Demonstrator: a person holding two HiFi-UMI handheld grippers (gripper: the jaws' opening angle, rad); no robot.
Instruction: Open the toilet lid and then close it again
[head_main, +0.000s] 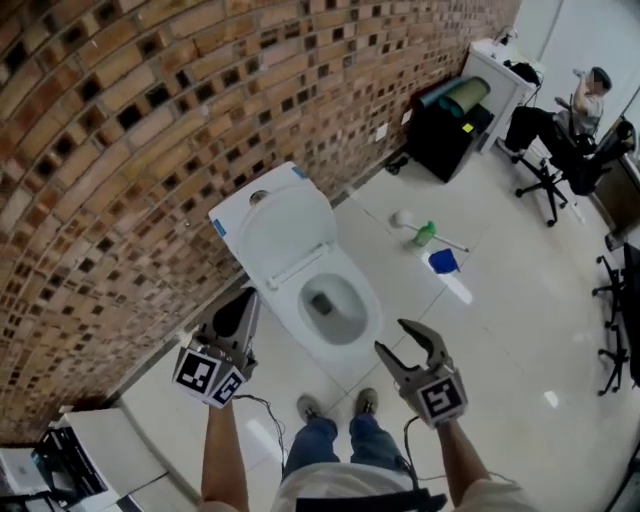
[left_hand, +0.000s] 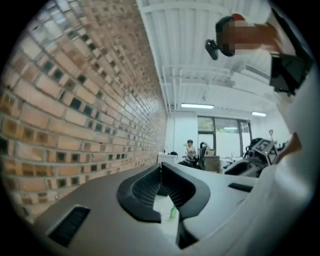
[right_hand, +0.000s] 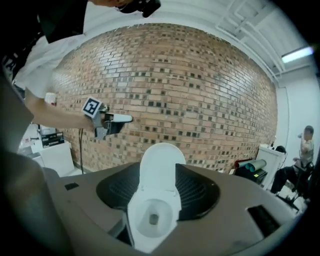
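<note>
The left claw is clenched, its jaw tips meeting with nothing between them. It is held up level beside the brick wall, to the left of the toilet and not touching it. The right claw is released, its jaws standing apart and empty. In its own view they frame the toilet without reaching it. Each claw carries a cube with black-and-white square markers.

The lid stands raised, leaning back against the tank, and the bowl lies open just ahead of the person's shoes. Only pale floor lies between the claws and the toilet. Small blue stickers sit at the tank's two top corners, their print too small to read.

Past the toilet, a white brush, a green bottle and a blue object lie close together on the floor. Farther along the wall stands a black cabinet with rolled mats on top and a yellow tag that cannot be read. A white cabinet stands behind it. Office chairs and a seated person are well apart, in the far corner.
</note>
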